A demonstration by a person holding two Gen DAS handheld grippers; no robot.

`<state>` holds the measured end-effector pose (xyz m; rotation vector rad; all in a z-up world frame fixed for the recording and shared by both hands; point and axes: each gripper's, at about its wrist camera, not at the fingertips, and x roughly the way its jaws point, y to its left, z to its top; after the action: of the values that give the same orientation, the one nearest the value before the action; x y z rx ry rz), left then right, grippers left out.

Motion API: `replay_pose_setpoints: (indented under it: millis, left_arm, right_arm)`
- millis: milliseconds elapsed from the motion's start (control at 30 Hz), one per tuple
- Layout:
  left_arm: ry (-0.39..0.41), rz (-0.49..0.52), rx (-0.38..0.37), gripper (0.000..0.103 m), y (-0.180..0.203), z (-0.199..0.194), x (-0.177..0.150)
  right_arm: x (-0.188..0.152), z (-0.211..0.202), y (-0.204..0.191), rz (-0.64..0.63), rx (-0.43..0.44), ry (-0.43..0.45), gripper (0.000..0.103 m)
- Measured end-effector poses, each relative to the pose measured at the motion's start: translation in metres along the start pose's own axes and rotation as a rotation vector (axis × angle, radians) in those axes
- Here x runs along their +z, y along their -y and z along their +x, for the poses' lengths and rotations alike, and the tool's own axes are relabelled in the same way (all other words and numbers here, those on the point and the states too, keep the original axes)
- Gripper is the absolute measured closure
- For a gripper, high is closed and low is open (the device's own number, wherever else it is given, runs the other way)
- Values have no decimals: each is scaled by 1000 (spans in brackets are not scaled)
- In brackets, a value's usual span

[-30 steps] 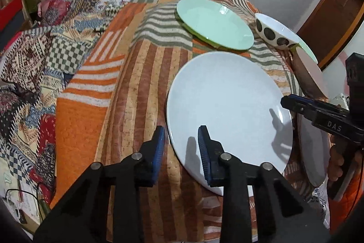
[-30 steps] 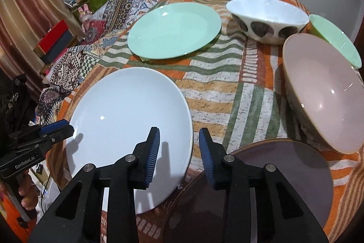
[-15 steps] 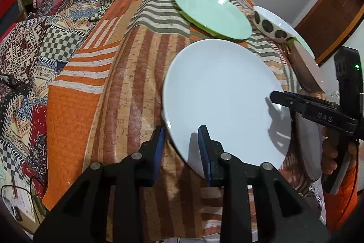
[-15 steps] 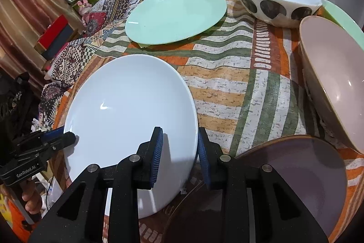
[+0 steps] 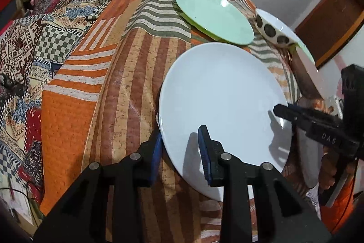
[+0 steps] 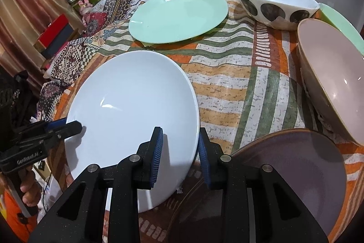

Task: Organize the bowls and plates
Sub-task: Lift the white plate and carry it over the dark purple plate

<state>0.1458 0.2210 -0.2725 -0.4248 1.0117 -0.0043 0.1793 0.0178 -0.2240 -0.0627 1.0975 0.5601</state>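
- Left gripper (image 5: pixel 179 153): jaws apart, straddling the near rim of the round white ceramic plate (image 5: pixel 224 104), frame centre.
- Right gripper (image 6: pixel 180 152): jaws apart astride that plate's opposite rim.
- Mint-green round plate (image 6: pixel 178 15) lies beyond, upper centre, on the striped patchwork cloth (image 6: pixel 227 74).

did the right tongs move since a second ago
Yes. In the left wrist view the right tongs advanced from the white plate's right rim inward over its surface.
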Motion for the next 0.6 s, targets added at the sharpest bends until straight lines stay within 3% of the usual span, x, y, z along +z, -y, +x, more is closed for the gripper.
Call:
replay_pose_setpoints:
  millis: [600]
  left_arm:
    - [165, 83, 71, 73, 38, -77, -4]
  right_arm:
    - [-3, -50, -12, 14, 39, 128, 77]
